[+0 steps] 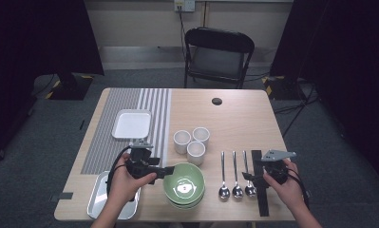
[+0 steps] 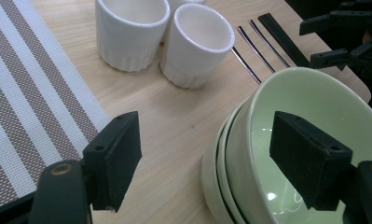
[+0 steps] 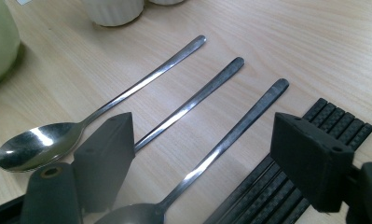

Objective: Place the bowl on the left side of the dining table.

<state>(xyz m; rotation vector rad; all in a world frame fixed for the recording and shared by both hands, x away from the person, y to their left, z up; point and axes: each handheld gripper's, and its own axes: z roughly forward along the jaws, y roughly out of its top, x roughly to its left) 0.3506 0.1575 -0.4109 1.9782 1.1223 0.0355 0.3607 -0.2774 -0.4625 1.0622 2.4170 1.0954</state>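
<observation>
Between our left gripper's (image 2: 200,163) spread black jaws we see the rim of the top pale green ceramic bowl (image 2: 309,140), stacked on others. Our right gripper (image 3: 207,158), equally spread, straddles the nearest of three steel spoons (image 3: 221,149) beside black chopsticks (image 3: 267,186).

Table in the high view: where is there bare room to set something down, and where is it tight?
Bare wood runs from the cups back to the far edge around the black grommet, and right of the striped placemat. The placemat's strip between the white tray and the metal tray is also free. The near edge is crowded: green bowls, spoons, chopsticks.
</observation>
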